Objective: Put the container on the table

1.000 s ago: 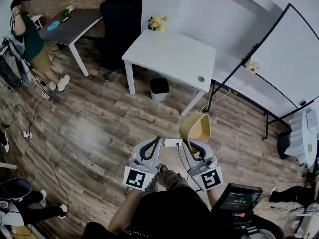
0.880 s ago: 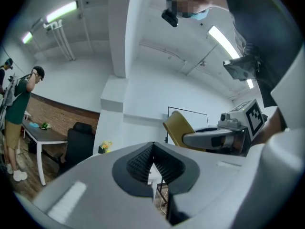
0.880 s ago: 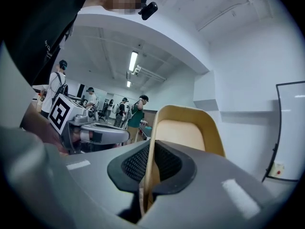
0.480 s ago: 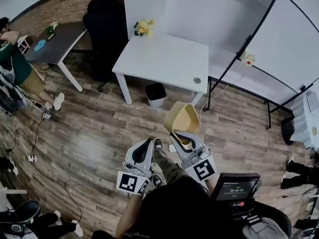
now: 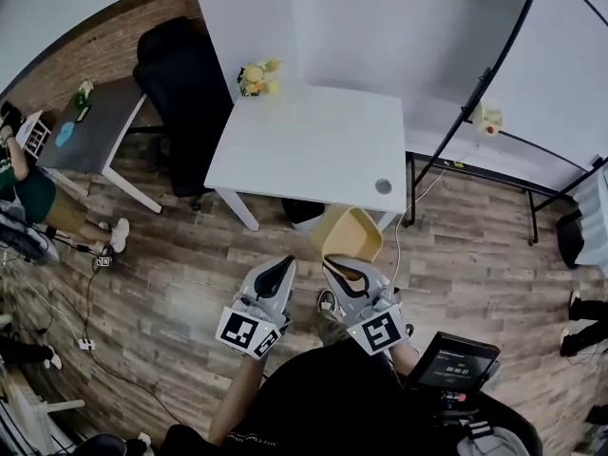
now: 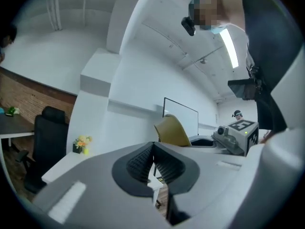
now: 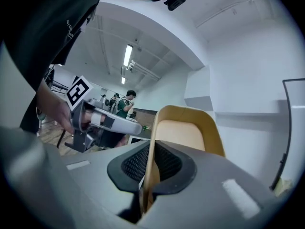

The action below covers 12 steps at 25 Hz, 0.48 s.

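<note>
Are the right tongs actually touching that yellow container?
Touching. The right gripper view shows the right tongs clamped on the wall of the yellow container.

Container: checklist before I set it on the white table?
1. Right claw shut on container wall: ok.
2. Left claw shut, nothing in it: ok.
3. Container above white table: not ok, it hangs short of the near edge.
4. Landing area bare: ok, the flowers sit only at the far corner.
5. Height clearance over the table edge: cannot tell.
</note>
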{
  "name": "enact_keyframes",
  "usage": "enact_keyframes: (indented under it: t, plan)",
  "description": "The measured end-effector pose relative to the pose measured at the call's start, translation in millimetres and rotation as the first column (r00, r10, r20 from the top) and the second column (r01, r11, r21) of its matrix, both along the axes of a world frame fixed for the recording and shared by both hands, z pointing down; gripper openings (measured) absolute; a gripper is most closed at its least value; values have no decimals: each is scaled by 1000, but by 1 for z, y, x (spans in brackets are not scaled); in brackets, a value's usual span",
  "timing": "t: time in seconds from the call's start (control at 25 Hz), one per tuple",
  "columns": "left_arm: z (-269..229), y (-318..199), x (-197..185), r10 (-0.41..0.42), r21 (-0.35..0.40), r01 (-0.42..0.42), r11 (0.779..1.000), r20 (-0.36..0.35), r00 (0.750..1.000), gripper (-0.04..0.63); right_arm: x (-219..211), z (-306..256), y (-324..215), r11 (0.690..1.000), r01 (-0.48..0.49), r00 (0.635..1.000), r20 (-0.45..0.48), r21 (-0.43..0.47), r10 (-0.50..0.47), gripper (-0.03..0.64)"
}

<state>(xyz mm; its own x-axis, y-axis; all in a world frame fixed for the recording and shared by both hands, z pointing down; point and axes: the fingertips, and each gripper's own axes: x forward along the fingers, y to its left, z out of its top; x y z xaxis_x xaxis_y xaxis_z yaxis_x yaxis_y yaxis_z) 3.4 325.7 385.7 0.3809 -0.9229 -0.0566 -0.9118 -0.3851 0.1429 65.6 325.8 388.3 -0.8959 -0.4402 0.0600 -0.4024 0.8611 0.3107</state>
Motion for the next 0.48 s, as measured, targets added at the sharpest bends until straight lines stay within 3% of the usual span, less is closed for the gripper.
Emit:
enact_keyframes:
  t: [0.24,0.48]
  plan:
    - [-7,-99,-16,79,-22,-79,997,7,997,2,-12,11,-90,998,20,992,-122,52,-13,28]
    - [-9,-169,-46,161,-23,-163,986,-62,985,20,-32,36,-165,990,-14,955,-292,140,55,28]
